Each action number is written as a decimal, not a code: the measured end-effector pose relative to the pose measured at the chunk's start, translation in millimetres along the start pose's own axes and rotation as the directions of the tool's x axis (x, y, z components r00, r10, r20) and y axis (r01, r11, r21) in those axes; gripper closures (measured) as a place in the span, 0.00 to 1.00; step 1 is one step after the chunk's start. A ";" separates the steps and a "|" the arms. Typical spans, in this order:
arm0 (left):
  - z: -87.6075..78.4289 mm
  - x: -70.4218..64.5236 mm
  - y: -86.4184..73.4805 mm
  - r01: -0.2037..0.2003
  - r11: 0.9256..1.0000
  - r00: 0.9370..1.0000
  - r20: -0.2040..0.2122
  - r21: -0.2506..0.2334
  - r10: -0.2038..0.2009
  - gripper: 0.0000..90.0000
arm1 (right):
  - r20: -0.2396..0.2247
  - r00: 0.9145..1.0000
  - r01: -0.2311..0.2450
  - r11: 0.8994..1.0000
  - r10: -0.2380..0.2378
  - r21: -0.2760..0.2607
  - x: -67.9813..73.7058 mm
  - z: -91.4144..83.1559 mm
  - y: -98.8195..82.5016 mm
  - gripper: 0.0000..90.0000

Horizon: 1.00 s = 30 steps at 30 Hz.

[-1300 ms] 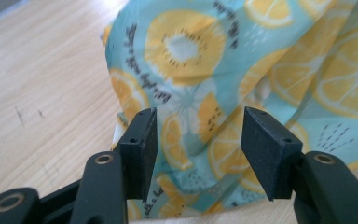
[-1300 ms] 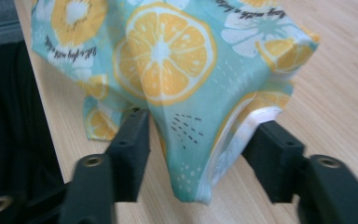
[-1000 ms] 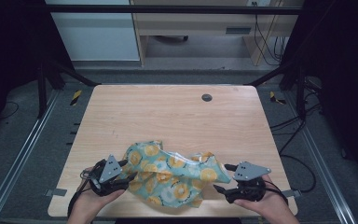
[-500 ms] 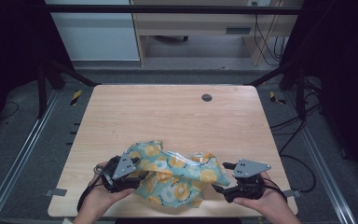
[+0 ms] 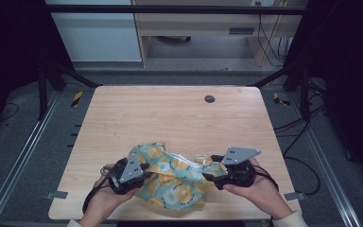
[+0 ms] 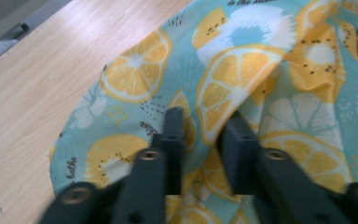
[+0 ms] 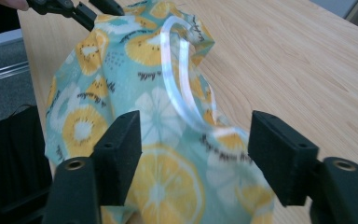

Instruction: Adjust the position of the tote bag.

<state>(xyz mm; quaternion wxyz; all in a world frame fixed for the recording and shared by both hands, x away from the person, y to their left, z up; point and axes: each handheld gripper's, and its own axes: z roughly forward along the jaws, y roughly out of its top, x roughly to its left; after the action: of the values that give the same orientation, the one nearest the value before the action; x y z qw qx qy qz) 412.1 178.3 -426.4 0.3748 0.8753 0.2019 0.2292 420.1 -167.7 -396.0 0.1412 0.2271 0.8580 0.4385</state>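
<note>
Lying crumpled at the lower centre of the high view, the lemon-print cloth is resting on the wooden table. The left gripper is pinching a fold, its jaws having just closed. The right gripper is straddling the cloth's white strap, its jaws apart after narrowing.

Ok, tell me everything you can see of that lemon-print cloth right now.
The lemon-print cloth is thin teal fabric printed with yellow and white citrus slices and small black lettering. It lies crumpled and bunched near the front edge of the wooden table. A translucent white loop, perhaps a strap, runs over its top. The left gripper has just been closing and pinches a fold. The right gripper straddles the cloth, its pads not pressing.
</note>
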 end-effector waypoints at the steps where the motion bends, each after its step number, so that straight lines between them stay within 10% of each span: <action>1: -0.6 -0.3 0.3 -0.002 1.000 1.000 -0.001 -0.003 0.002 0.87 | -0.006 1.000 0.003 1.000 -0.003 0.003 -0.1 3.1 2.5 0.44; 15: -32.6 -11.6 2.9 0.020 0.993 1.000 0.014 -0.114 -0.019 1.00 | -0.026 1.000 0.012 1.000 -0.012 0.003 2.6 30.4 25.1 0.66; 30: -14.4 -42.6 -23.8 -0.058 0.998 0.991 0.115 -0.031 0.061 1.00 | -0.043 0.999 0.019 1.000 -0.018 0.016 4.0 37.6 36.2 0.78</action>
<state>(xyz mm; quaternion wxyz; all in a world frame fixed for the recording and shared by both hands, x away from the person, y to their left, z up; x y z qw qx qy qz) 365.1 179.2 -446.0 0.3908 0.8876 0.1505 0.1918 442.9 -121.3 -388.2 0.1250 0.2108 0.8664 0.4350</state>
